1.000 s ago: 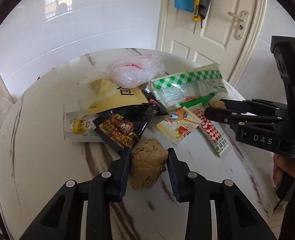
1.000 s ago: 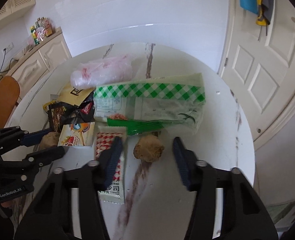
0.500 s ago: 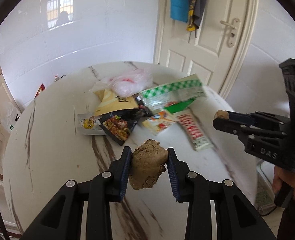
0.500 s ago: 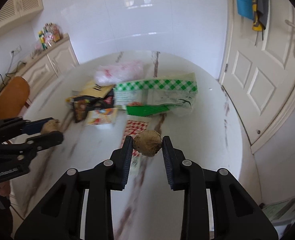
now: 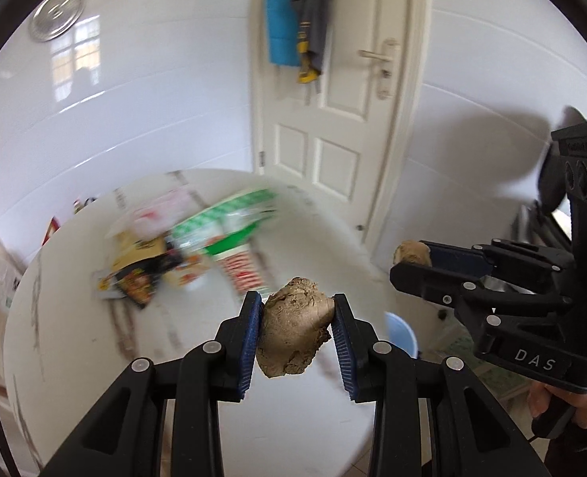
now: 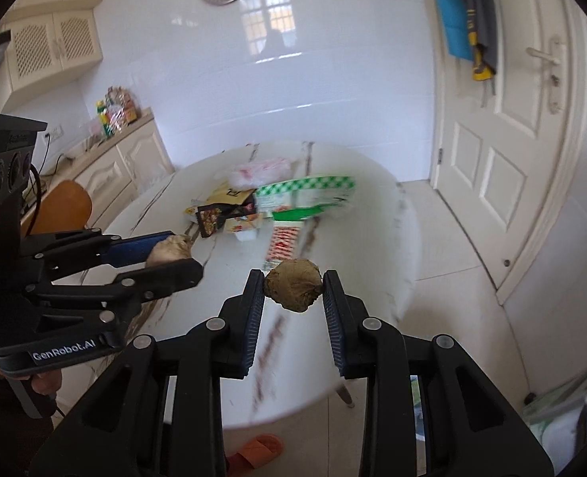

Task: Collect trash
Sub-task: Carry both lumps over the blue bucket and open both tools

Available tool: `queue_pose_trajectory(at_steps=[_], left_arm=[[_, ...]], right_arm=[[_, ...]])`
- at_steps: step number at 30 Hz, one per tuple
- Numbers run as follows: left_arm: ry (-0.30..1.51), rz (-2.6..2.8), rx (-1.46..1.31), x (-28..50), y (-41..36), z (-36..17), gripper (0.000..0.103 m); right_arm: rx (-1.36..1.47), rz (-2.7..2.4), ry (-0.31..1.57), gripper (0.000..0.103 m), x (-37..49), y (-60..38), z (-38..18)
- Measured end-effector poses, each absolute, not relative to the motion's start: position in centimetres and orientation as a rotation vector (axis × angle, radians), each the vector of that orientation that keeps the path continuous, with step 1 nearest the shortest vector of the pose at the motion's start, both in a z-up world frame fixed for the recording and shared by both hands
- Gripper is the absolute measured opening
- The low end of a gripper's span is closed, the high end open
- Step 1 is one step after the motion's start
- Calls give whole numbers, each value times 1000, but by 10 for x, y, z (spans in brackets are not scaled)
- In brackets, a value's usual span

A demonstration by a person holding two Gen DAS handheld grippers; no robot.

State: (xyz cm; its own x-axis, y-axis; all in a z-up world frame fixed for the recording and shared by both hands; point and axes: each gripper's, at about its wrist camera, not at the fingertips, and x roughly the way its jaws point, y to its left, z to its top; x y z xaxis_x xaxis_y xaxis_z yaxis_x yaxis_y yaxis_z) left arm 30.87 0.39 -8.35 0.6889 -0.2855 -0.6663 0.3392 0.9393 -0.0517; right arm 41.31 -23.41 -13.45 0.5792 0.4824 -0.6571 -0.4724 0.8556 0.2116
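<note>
My left gripper (image 5: 296, 320) is shut on a large crumpled brown paper wad (image 5: 293, 330), held well above the round marble table (image 5: 74, 338). My right gripper (image 6: 292, 290) is shut on a smaller brown paper wad (image 6: 293, 284), also lifted off the table (image 6: 373, 246). Each gripper shows in the other's view: the right one (image 5: 411, 256) at the right, the left one (image 6: 174, 252) at the left. A pile of wrappers (image 5: 182, 254) stays on the table, with a green checked bag (image 6: 309, 194) and a pink plastic bag (image 6: 259, 169).
A white door (image 5: 333, 127) with hung clothes stands behind the table. A light blue bin (image 5: 401, 336) sits on the floor past the table's right edge. A wooden chair (image 6: 65, 208) and cabinets are at the left. An orange slipper (image 6: 257, 447) lies on the floor.
Both grippers have risen and pulled back from the table, each carrying its brown wad. The right gripper closed on its wad a second ago. The wrappers have not moved.
</note>
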Motion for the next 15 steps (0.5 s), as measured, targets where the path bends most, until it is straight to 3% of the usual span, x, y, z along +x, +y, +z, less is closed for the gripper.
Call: queue_pose_trajectory(at_steps=[7, 15], left_arm=[[755, -485, 154, 306, -87, -86, 32], [837, -624, 239, 339, -194, -129, 32]], right_arm=[[78, 439, 746, 28, 391, -317, -130], [167, 292, 807, 28, 392, -416, -168]])
